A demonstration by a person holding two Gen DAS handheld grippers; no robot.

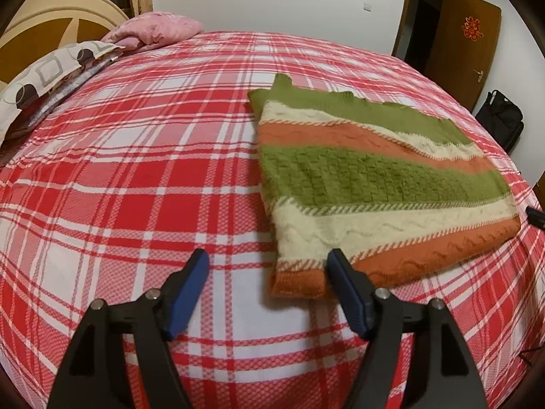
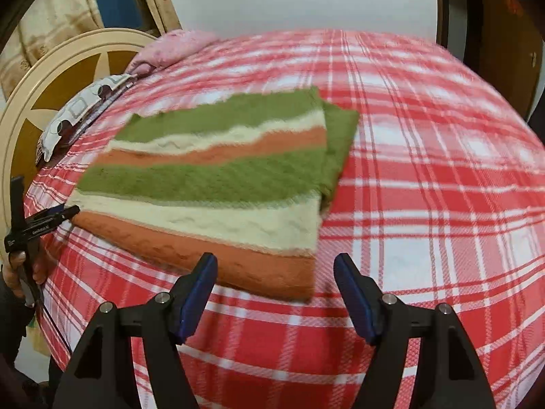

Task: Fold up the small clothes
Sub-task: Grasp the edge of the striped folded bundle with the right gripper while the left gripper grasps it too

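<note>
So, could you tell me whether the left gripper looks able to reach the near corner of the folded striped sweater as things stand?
Probably yes. The left gripper is open and empty, and the near orange corner of the striped sweater lies just ahead of its right finger on the plaid bedspread, with nothing between them.

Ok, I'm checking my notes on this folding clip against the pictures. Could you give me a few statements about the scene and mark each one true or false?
1. The striped sweater lies folded on the plaid bedspread. True.
2. The left gripper is clamped on the sweater's hem. False: its jaws stand open, with nothing pinched between them.
3. The right gripper holds nothing. True.
4. The sweater is striped blue and grey. False: its stripes are green, cream and orange.
5. A pink pillow lies at the head of the bed. True.
</note>
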